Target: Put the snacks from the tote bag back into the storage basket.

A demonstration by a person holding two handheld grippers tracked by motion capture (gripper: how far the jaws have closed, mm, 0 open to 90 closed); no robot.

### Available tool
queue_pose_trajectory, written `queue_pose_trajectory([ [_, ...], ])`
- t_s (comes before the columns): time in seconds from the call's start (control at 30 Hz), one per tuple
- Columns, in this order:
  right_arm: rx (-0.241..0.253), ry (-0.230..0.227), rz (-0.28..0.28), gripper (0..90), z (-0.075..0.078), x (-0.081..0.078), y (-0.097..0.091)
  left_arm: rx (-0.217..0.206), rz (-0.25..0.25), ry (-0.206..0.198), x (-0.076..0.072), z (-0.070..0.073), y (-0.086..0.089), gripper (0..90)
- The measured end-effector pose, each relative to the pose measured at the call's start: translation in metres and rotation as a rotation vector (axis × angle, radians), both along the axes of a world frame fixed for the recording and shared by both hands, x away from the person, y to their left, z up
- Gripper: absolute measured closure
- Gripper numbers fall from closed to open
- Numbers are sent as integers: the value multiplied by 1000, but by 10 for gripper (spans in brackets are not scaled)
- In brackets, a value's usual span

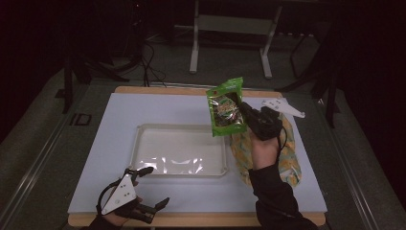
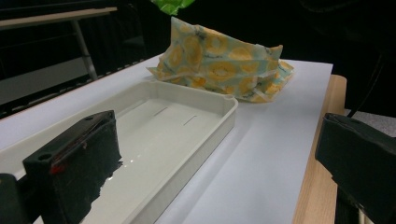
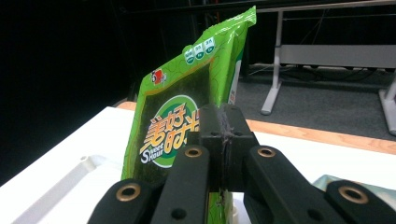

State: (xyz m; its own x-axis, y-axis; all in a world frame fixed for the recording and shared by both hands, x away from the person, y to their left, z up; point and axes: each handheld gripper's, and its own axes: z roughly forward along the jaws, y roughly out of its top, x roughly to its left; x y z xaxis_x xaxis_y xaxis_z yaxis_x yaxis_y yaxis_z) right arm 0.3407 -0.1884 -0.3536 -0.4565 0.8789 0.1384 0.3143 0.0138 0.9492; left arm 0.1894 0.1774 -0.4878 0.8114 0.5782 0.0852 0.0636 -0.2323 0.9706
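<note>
Room is dim, background nearly black in all 3 views. Light falls from above onto the white table mat [image 1: 119, 143], w/ glare spots on the tray [image 1: 143, 167] bottom. High view is soft and a bit grainy. In both gripper views the near black jaws are blurred.

"Sweet Sour" on the green snack bag [image 3: 187, 116]
</note>
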Motion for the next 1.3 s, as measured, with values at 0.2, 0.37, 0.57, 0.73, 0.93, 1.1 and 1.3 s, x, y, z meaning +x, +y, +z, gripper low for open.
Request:
queue_pose_trajectory([
  [0.2, 17, 10, 8, 894, -6, 1, 13, -1, 0, 0, 0, 0, 0, 4],
  [0.37, 60, 17, 8, 893, -14, 1, 23, 0, -3, -1, 0, 0, 0, 4],
  [0.57, 72, 13, -2, 893, -20, -2, 32, -7, -4, -3, 0, 0, 1, 4],
  [0.73, 94, 14, -7, 893, -23, -4, 36, -4, -8, -4, 0, 1, 0, 4],
  [0.93, 126, 25, -10, 894, -32, -3, 43, -6, -9, -5, 0, 1, 0, 4],
  [1.1, 164, 51, 2, 894, -41, -4, 47, -10, -11, -3, 1, 1, 0, 4],
  [1.3, 177, 87, 3, 894, -60, -4, 53, -15, -9, -4, 1, 1, 0, 4],
])
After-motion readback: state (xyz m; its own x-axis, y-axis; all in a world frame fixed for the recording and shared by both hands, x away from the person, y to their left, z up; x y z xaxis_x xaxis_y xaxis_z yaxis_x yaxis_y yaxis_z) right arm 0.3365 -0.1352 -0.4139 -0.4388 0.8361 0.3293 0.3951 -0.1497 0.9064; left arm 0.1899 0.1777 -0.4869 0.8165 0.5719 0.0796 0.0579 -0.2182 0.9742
